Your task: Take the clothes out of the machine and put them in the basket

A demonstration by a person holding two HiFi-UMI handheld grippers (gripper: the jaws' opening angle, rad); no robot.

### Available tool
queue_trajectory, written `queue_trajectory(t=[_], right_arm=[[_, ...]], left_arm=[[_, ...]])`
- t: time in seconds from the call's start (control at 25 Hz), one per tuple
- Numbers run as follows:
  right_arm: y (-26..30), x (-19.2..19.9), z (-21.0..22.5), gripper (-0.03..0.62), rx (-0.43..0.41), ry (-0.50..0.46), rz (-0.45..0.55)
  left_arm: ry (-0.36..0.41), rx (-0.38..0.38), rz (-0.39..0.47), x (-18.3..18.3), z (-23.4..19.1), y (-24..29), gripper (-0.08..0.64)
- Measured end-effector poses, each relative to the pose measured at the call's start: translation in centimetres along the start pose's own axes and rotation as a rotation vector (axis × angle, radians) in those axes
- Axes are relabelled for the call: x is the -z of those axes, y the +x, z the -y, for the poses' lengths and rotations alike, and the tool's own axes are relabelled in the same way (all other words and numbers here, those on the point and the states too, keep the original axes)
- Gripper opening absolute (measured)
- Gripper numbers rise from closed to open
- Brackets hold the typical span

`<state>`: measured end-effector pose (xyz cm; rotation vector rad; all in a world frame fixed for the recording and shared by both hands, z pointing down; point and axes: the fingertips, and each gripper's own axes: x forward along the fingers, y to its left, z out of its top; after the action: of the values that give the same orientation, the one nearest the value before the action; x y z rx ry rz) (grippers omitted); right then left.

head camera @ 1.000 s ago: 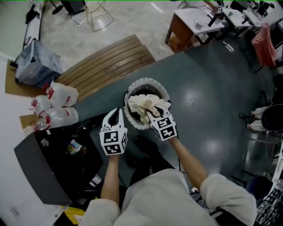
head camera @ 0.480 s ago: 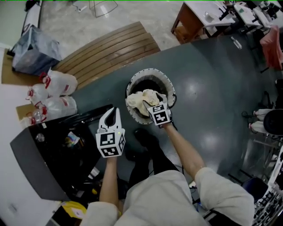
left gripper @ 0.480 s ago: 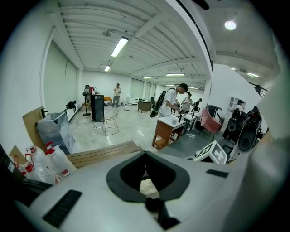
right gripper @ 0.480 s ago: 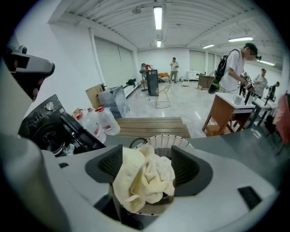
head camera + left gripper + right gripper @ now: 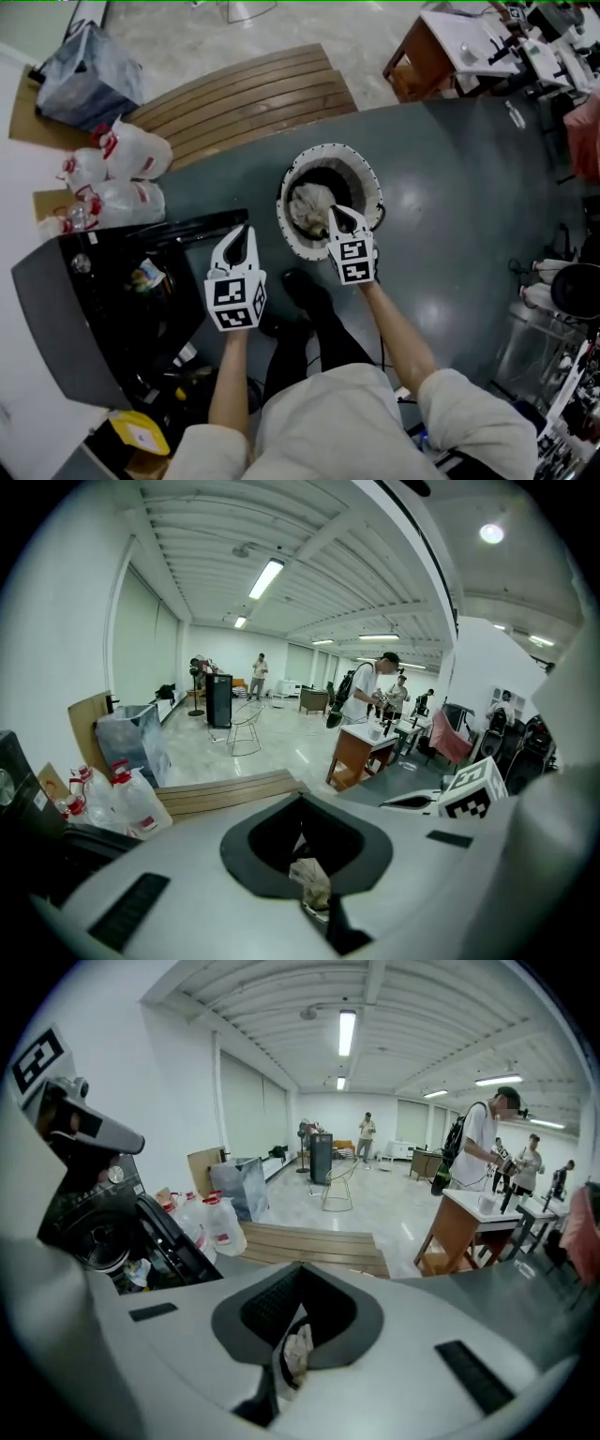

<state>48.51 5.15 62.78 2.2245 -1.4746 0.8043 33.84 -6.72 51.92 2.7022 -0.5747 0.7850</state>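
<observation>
A round white-rimmed basket [image 5: 298,244] stands on the dark floor mat with a cream cloth [image 5: 312,202] bunched inside. My right gripper [image 5: 338,212] hangs over the basket's near rim, jaws shut and empty; the cloth lies just beyond its tips. Through the slit in the right gripper view [image 5: 281,1372] the cloth [image 5: 298,1346] shows below. My left gripper [image 5: 245,231] is shut and empty, to the left of the basket, by the corner of the black machine [image 5: 56,309]. The machine's open top [image 5: 141,286] shows small coloured items. The left gripper view [image 5: 319,907] looks toward the cloth [image 5: 309,878].
A slatted wooden platform [image 5: 244,94] lies behind the basket. Big plastic water bottles [image 5: 122,178] and a grey bag [image 5: 80,75] sit at the left. A wooden table [image 5: 450,47] stands at the far right. The person's dark shoes [image 5: 302,291] are near the basket.
The right gripper let go of the cream cloth, which dropped into the basket, and its jaws closed again. Both grippers have sunk lower.
</observation>
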Motion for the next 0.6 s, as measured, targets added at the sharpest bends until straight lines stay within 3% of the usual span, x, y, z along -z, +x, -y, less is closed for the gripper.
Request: queue_trajectory(t=[0.28,0.6], right_arm=[[-1.3,-3.6,-5.3,0.021,-0.109,-0.060,0.057],[-0.8,-5.5,-17.6,0.021,-0.310,-0.184,0.079]], left_arm=[[-0.057,-0.096,0.034,0.7,-3.9,-3.5,0.017],[-0.171,-0.297,0.071,4.7,-12.0,-12.1,0.017]])
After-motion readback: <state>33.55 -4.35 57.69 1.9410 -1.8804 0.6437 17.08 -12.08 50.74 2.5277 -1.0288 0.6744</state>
